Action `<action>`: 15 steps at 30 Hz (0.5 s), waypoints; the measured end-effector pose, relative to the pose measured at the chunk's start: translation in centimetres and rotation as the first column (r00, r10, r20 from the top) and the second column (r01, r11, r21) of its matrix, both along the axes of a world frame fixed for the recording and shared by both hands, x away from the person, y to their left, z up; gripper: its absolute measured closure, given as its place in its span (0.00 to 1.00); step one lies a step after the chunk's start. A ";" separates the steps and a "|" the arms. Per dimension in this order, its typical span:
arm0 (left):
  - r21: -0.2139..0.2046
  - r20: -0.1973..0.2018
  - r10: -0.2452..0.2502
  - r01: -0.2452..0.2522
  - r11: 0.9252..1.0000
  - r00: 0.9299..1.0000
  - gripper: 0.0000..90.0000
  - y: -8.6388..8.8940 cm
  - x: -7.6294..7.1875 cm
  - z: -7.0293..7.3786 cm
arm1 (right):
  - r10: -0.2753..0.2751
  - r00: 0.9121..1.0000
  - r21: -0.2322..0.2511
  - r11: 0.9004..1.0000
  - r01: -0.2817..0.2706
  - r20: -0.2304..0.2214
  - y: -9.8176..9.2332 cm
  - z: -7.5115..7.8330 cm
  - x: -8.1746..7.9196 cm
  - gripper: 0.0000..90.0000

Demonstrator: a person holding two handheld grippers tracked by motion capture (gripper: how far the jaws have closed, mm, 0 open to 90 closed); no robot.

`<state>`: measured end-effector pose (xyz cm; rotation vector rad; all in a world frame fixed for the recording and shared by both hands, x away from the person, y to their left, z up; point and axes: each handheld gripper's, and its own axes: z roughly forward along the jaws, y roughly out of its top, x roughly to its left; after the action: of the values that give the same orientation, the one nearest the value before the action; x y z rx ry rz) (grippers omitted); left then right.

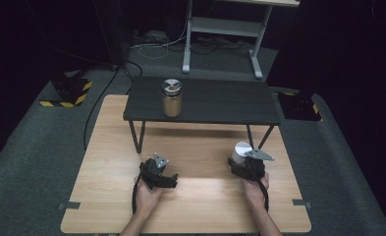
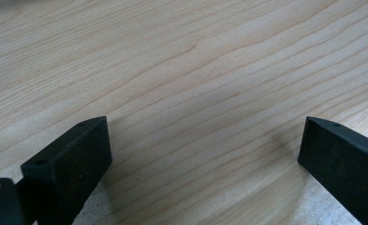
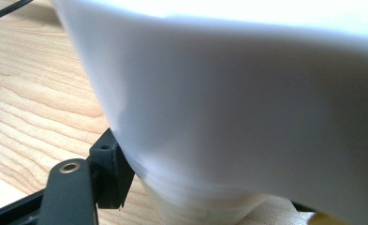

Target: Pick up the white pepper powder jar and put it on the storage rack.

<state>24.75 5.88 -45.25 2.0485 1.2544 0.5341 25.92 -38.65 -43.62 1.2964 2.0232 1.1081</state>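
Right gripper view: jaws clamped on white jar (image 3: pixel 247 117), wall pressed betw. pads, base prob. resting on table (image 3: pixel 27 108). Smooth sides, low grip, so could slip or tip on lift. R gripper (image 1: pixel 243 161) held level, forearm straight; L gripper (image 1: pixel 157 173) idle, jaws apart over bare wood.

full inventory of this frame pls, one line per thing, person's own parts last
White cup: 1, white, near right of the wooden table, between the right gripper's jaws.
Jar: 1, tan contents, silver lid, left part of the black shelf.
Black shelf: 1, black, far half of the wooden table.
Wooden table: 1, light wood, centre.
White desk frame: 1, floor behind.
Left gripper: 1, black, open over bare wood.
Right gripper: 1, black, closed on the white cup.
Hands: 2, bottom edge.
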 end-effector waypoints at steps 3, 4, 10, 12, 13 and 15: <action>-0.002 0.001 0.002 -0.002 1.000 1.000 0.03 0.0 0.0 0.0 | -0.005 1.000 -0.001 1.000 0.005 0.003 0.0 0.2 -0.2 0.34; -0.002 0.001 0.002 -0.002 1.000 1.000 0.03 0.0 0.0 0.0 | -0.005 1.000 -0.001 1.000 0.005 0.003 0.0 0.2 -0.2 0.34; -0.003 0.001 0.003 -0.003 1.000 1.000 0.04 0.0 0.0 0.0 | 0.004 1.000 0.007 1.000 -0.004 0.007 -0.4 0.7 -0.7 0.34; -0.003 0.001 0.003 -0.003 1.000 1.000 0.04 0.0 0.0 0.0 | 0.010 1.000 0.009 1.000 -0.010 0.009 -0.6 0.9 -0.9 0.34; -0.003 0.001 0.003 -0.003 1.000 1.000 0.04 0.0 0.0 0.0 | 0.013 1.000 0.008 1.000 -0.013 0.010 -0.7 1.0 -0.9 0.34; -0.003 0.001 0.003 -0.003 1.000 1.000 0.04 0.0 0.0 0.0 | 0.018 1.000 0.007 1.000 -0.019 0.011 -0.8 1.2 -1.0 0.34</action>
<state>24.71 5.89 -45.27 2.0444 1.2572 0.5346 24.89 -39.42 -42.43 1.2749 2.0291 1.1294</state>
